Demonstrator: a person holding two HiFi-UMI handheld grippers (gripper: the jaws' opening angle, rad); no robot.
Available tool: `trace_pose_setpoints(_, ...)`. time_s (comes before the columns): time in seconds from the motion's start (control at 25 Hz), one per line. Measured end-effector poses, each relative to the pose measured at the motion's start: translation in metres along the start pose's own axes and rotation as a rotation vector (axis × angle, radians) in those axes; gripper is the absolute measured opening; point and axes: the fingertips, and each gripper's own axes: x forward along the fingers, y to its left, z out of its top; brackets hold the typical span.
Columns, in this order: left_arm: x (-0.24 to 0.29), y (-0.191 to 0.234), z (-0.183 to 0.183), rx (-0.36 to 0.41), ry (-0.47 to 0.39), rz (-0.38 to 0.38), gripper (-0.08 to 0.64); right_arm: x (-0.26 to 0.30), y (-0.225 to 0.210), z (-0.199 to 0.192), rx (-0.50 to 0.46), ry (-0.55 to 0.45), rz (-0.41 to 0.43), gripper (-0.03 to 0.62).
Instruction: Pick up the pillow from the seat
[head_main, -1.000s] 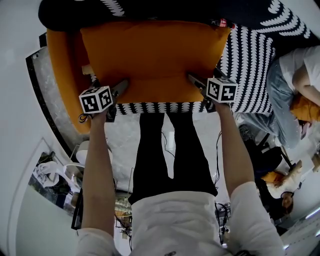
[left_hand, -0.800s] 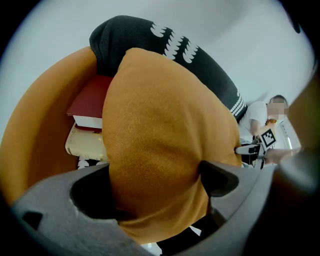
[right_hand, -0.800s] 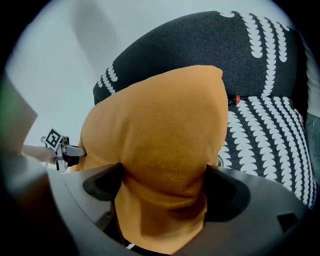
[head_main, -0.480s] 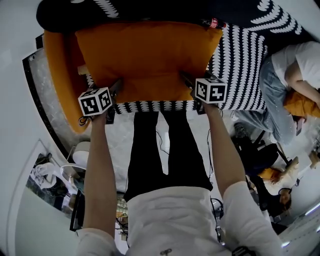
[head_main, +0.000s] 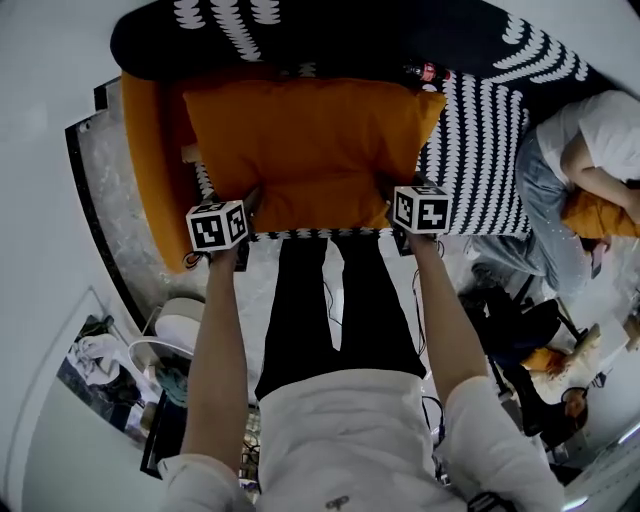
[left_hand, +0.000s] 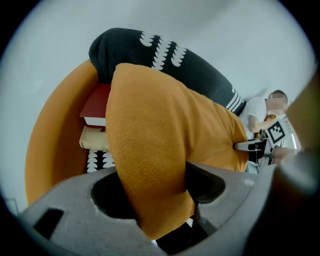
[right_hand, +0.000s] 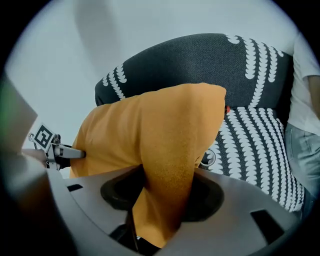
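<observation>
The orange pillow (head_main: 310, 145) is held up by its near edge over the black sofa seat with white scale pattern (head_main: 490, 150). My left gripper (head_main: 250, 200) pinches the pillow's near left corner, and my right gripper (head_main: 385, 190) pinches the near right corner. In the left gripper view the pillow (left_hand: 160, 140) fills the gap of the left gripper (left_hand: 155, 195), its fabric squeezed. In the right gripper view a fold of the pillow (right_hand: 165, 140) is clamped in the right gripper (right_hand: 162, 195). Both pairs of jaws have just been closing on the fabric.
An orange curved armrest (head_main: 150, 180) borders the seat on the left, with a red book (left_hand: 97, 107) on a beige one against it. A person in a white shirt (head_main: 590, 140) sits at the sofa's right end. A small red object (head_main: 428, 72) lies behind the pillow.
Both grippers have closed on the pillow's near corners and risen with them. The pillow's front edge has come up off the seat and bunched inward.
</observation>
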Motion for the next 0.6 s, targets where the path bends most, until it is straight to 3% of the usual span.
trace_pose_setpoints(0.28,-0.04,-0.005,-0.024,-0.049,-0.002,-0.036,0.278,-0.039,0.021,-0.013,0.012,0.003,-0.005,0.216)
trace_pose_setpoints(0.6,-0.106,-0.011,-0.01,-0.048,-0.095,-0.052,0.259,-0.1,0.058,0.01,-0.011,-0.08,-0.021,0.207)
